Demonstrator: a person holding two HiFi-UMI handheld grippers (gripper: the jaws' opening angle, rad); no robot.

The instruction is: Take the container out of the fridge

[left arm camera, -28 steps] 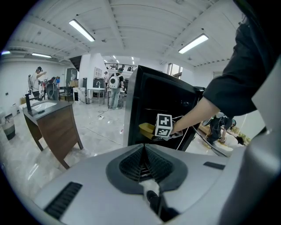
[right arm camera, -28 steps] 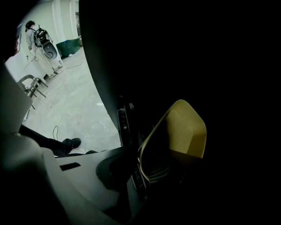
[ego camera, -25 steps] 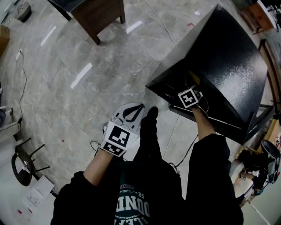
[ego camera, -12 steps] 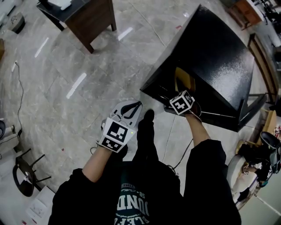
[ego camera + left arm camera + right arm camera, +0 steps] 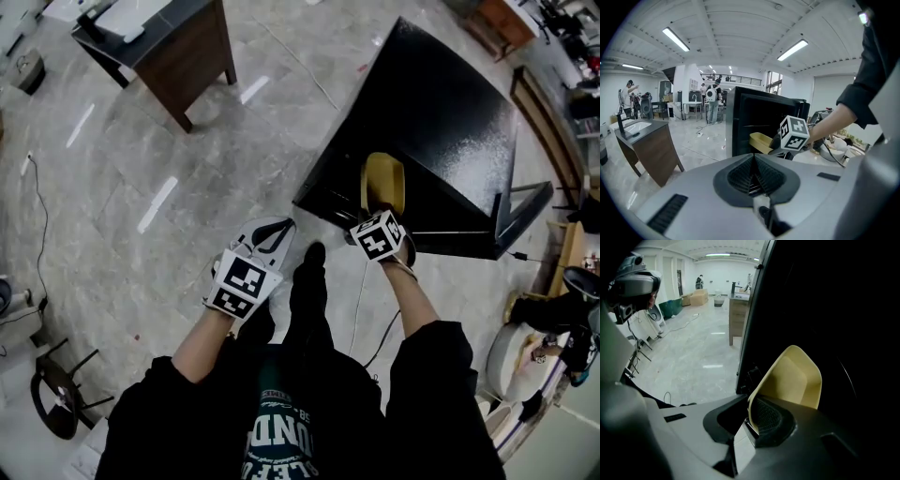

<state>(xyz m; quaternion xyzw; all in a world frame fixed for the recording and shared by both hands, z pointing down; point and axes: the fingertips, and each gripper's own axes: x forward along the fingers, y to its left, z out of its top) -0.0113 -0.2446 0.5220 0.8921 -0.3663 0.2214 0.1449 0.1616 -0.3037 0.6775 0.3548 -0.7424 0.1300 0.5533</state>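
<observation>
Stretching across the whole head view: grey marble-tile floor (image 5: 187,253), glossy, reflecting strip lights. Standing on it at 1 o'clock: black fridge (image 5: 450,131). Standing at 11 o'clock: brown wooden cabinet (image 5: 192,61) with a dark top. Trailing along the 9 o'clock edge: thin black cable (image 5: 38,202). Sitting at 8 o'clock: black chair (image 5: 56,403). Resting near centre: black shoe (image 5: 314,255), near the fridge's lower corner.

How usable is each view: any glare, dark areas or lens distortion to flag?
Head view: strong fisheye bend, lamp glare streaks on the floor, speckled reflections on the fridge top. Left gripper view: evenly lit, curved edges, black corners. Right gripper view: fridge interior nearly black, only the yellow container stands out, far room very bright.
</observation>
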